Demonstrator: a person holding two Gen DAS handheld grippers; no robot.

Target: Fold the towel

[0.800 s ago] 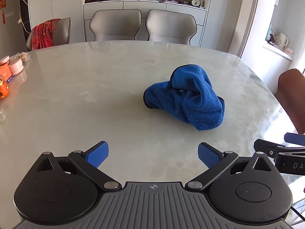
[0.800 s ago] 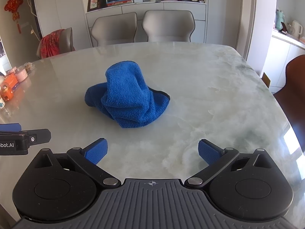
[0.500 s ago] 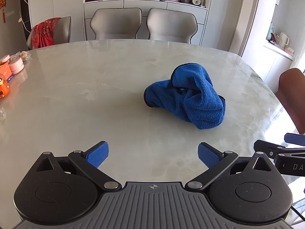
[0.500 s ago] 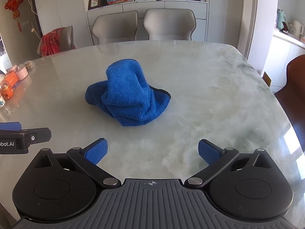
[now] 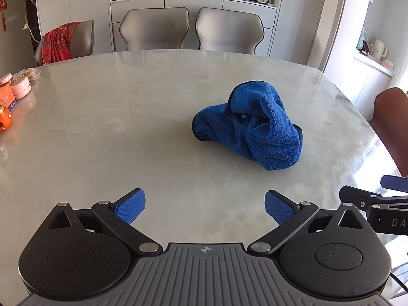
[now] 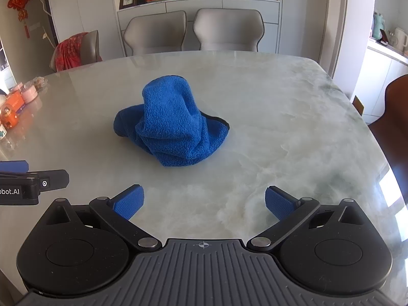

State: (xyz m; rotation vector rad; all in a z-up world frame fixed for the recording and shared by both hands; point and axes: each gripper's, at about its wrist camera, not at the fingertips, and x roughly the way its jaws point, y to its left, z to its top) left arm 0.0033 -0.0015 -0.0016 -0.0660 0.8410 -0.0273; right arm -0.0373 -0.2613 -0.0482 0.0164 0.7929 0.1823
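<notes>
A blue towel [image 5: 251, 127] lies crumpled in a heap on the pale marble table [image 5: 114, 117]; in the right wrist view the towel [image 6: 173, 125] sits ahead and a little left of centre. My left gripper [image 5: 205, 206] hangs open above the table's near part, its blue pads wide apart and empty, the towel ahead to its right. My right gripper [image 6: 204, 201] is open too, short of the towel, nothing between its pads. Each gripper shows at the edge of the other's view.
Small jars and orange boxes [image 5: 12, 94] stand at the table's left edge. Two grey chairs [image 5: 191, 29] are at the far side, one with a red cloth [image 5: 57, 42] at the far left, and a brown chair [image 5: 394, 125] at the right.
Both views have tilted slightly downward and crept toward the towel, which now sits a bit lower in each. The towel itself has not moved and both grippers stayed open.
</notes>
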